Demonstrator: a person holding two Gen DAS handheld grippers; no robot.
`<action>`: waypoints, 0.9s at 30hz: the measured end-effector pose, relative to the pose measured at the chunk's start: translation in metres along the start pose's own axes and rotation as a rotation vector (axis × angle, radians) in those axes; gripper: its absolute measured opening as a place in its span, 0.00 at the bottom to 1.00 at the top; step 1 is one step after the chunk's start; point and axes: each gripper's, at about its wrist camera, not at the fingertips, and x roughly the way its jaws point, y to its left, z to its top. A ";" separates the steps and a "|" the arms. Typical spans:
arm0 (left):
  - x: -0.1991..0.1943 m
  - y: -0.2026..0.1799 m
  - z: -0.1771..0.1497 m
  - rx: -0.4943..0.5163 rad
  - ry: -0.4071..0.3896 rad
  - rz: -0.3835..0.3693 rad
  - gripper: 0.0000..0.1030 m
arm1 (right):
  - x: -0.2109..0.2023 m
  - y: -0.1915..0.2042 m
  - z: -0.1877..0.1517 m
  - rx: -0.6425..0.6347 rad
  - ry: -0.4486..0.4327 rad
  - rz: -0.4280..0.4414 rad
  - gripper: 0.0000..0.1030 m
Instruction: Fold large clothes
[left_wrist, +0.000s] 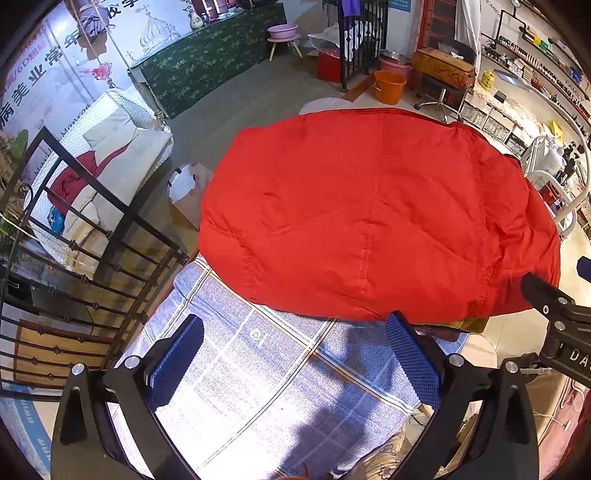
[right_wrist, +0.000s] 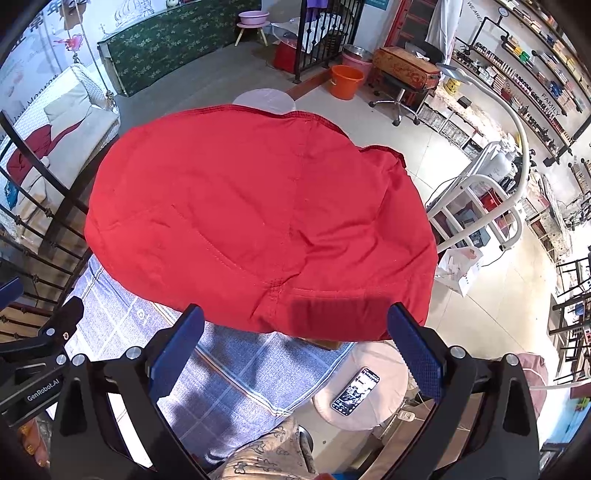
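A: Big picture first: the red padded garment (left_wrist: 369, 214) lies spread over the blue checked cloth (left_wrist: 258, 369), filling everything from nine o'clock round to three in the left wrist view. Both tools hover off its near hem, empty.

B: Confirmed. The left gripper (left_wrist: 295, 354) has its jaws spread wide over bare cloth, gripping nothing. The right gripper (right_wrist: 295, 347) is just as wide, with the hem sitting between its pads but not pinched.

A: So what goes wrong from here?

B: It's bulky and slick-looking, I'd judge. Grab only the top layer and the padding slides, so the fold comes out lopsided. And the garment overhangs at two o'clock, so a hard pull could drag the whole thing off that edge.

A: Anything underneath?

B: A dark brownish strip (left_wrist: 461, 326) peeks out at the hem near five o'clock in the left view. Lining or a separate item, I can't tell. A pad could snag it.

A: And around the surface?

B: Black iron railing (left_wrist: 92, 258) tight at nine o'clock, limiting a leftward swing. Then, in the right view, a round stool (right_wrist: 373, 369) at five o'clock, carrying a phone (right_wrist: 355, 390). A dropped sleeve could sweep it off.
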 end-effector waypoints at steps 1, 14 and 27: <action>0.000 0.000 0.000 -0.001 -0.003 -0.003 0.94 | 0.000 0.000 0.001 -0.001 0.000 0.000 0.95; -0.005 -0.006 -0.011 0.027 -0.063 0.010 0.94 | 0.003 0.000 0.003 0.000 0.000 -0.004 0.95; -0.003 -0.009 -0.013 0.035 -0.038 0.004 0.94 | 0.004 -0.002 -0.003 0.005 0.002 -0.006 0.95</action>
